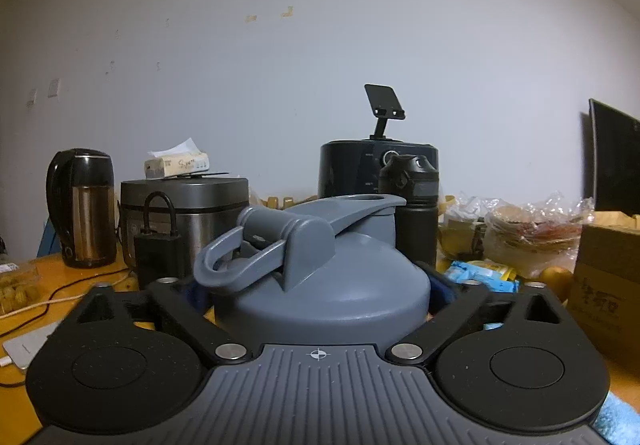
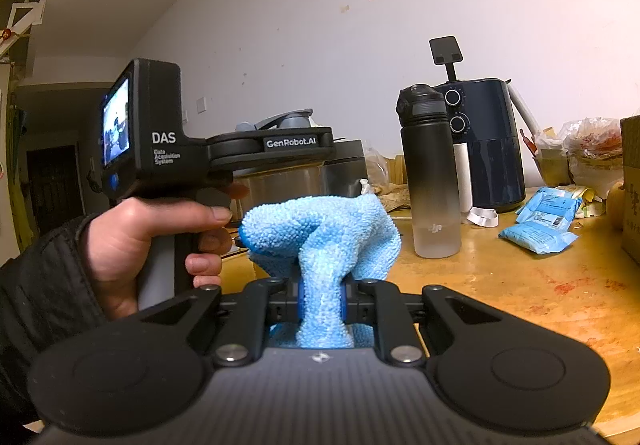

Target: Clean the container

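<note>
Holds the container (image 1: 360,265) in the left gripper (image 1: 322,282), fingers set wide and seemingly pressed on either side of the grey lid, just in front of the black water bottle (image 1: 416,213) and a little to its left; shows only the lid and its flip cap, not the body below, so cannot tell how far down the grip reaches

Pinches the blue cloth (image 2: 320,221) in the right gripper (image 2: 320,293), jaws nearly shut on a bunched fold, nearer the camera than the water bottle and to its left; leaves most of the cloth loose above the fingers

Risks from here, judged rather than seen:
- could push the container out of a grip taken high on a smooth, rounded lid – by wiping hard against one side
- could pull the cloth free of so narrow a pinch by dragging it over the cap's loop or hinge; might snag there too
- could knock the water bottle over, or send the container into it, by swinging wide while wiping – stands upright and close behind
- could merely smear with a wadded cloth, missing the groove round the cap
</note>
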A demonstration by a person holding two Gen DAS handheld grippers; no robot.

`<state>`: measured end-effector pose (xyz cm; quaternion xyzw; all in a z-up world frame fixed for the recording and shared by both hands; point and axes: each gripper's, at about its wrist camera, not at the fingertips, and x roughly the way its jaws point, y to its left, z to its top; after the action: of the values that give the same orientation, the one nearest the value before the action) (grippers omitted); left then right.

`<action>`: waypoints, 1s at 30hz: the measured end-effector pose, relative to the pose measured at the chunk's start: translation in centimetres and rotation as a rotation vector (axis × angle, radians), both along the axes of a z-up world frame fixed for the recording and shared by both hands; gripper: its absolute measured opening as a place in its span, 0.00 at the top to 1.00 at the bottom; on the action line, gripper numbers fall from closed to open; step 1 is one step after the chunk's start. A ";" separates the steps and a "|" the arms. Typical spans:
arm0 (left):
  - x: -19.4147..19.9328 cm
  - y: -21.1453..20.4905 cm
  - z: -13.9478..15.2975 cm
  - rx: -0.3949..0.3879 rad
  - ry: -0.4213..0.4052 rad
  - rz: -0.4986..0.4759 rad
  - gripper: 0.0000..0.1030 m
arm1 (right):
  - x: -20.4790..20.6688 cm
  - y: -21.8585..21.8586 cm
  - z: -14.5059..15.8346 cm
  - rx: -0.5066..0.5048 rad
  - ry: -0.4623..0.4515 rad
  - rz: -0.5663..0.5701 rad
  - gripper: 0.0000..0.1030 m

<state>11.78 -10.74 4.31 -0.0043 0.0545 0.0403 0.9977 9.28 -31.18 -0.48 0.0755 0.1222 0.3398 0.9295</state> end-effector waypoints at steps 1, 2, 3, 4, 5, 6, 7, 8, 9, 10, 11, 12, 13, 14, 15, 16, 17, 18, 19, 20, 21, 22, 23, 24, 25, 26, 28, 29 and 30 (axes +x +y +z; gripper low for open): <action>0.0 -0.1 0.0 0.002 0.001 0.001 0.07 | 0.0 0.0 0.0 0.000 0.000 0.000 0.90; 0.0 -0.1 0.0 0.003 0.000 0.002 0.07 | 0.0 0.0 0.0 0.000 0.000 0.000 0.90; 0.0 -0.1 -0.1 0.003 -0.001 0.002 0.07 | 0.0 0.0 0.0 0.000 0.000 0.000 0.90; 0.0 -0.1 -0.1 0.002 0.000 0.002 0.07 | 0.0 0.0 0.0 0.001 0.000 0.000 0.90; 0.0 0.0 -0.1 0.001 0.002 0.000 0.07 | 0.0 0.0 0.0 0.001 0.001 0.000 0.90; 0.0 0.0 -0.1 0.001 0.003 -0.002 0.07 | 0.0 0.0 0.0 0.001 0.001 0.000 0.90; 0.0 0.1 -0.1 0.001 0.004 -0.005 0.07 | 0.1 0.0 0.0 0.001 0.001 0.000 0.90; 0.0 0.1 -0.1 0.001 0.004 -0.009 0.07 | 0.1 0.0 -0.1 0.001 0.001 0.000 0.90; 0.0 0.2 -0.1 0.001 0.004 -0.014 0.07 | 0.1 0.0 -0.1 0.002 0.002 0.000 0.90; 0.0 0.2 -0.1 0.001 0.004 -0.020 0.07 | 0.1 0.0 -0.1 0.002 0.002 0.000 0.90; 0.0 0.3 -0.1 0.001 0.005 -0.025 0.07 | 0.1 0.0 -0.1 0.002 0.003 0.001 0.90; 0.0 0.3 -0.1 0.000 0.005 -0.031 0.07 | 0.2 0.0 -0.1 0.003 0.003 0.001 0.90; 0.0 0.4 -0.1 0.000 0.004 -0.037 0.07 | 0.2 0.0 -0.1 0.003 0.004 0.002 0.90; 0.0 0.5 -0.1 -0.001 0.003 -0.043 0.07 | 0.2 0.0 -0.1 0.003 0.004 0.002 0.90; -0.1 0.5 -0.1 0.000 0.001 -0.047 0.07 | 0.2 0.0 -0.1 0.003 0.004 0.003 0.90; -0.1 0.6 -0.2 0.000 0.000 -0.051 0.07 | 0.2 0.0 -0.1 0.004 0.004 0.003 0.90; -0.1 0.6 -0.2 0.001 -0.001 -0.056 0.07 | 0.2 0.1 -0.1 0.004 0.004 0.003 0.90; -0.1 0.7 -0.2 0.001 -0.001 -0.061 0.07 | 0.2 0.1 -0.1 0.004 0.004 0.004 0.90; -0.1 0.7 -0.2 0.001 -0.001 -0.067 0.07 | 0.2 0.0 -0.1 0.005 0.005 0.004 0.90; -0.1 0.8 -0.2 0.001 -0.001 -0.074 0.07 | 0.2 0.0 -0.2 0.005 0.005 0.004 0.90; 0.0 0.9 -0.2 0.002 0.000 -0.080 0.07 | 0.2 0.0 -0.2 0.005 0.005 0.004 0.90; 0.0 1.0 -0.2 0.001 0.000 -0.087 0.07 | 0.2 0.0 -0.2 0.006 0.005 0.004 0.90; 0.0 1.1 -0.1 0.001 0.001 -0.095 0.07 | 0.3 0.0 -0.2 0.006 0.005 0.003 0.90; 0.0 1.2 -0.1 0.001 0.002 -0.103 0.07 | 0.3 0.0 -0.2 0.007 0.006 0.002 0.90; 0.1 1.3 -0.1 0.001 0.004 -0.113 0.07 | 0.2 0.0 -0.2 0.008 0.006 0.003 0.90; 0.1 1.4 -0.1 0.000 0.005 -0.122 0.07 | 0.3 0.1 -0.2 0.008 0.007 0.003 0.90; 0.2 1.7 -0.1 0.001 0.005 -0.139 0.07 | 0.3 0.1 -0.2 0.008 0.007 0.003 0.90; 0.2 1.8 -0.1 0.002 0.005 -0.146 0.07 | 0.3 0.1 -0.2 0.009 0.006 0.004 0.90; 0.2 1.8 -0.2 0.003 0.003 -0.152 0.07 | 0.3 0.2 -0.2 0.009 0.006 0.004 0.90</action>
<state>11.99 -8.90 4.12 0.0013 0.0562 -0.0356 0.9978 9.61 -31.02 -0.70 0.0805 0.1237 0.3421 0.9280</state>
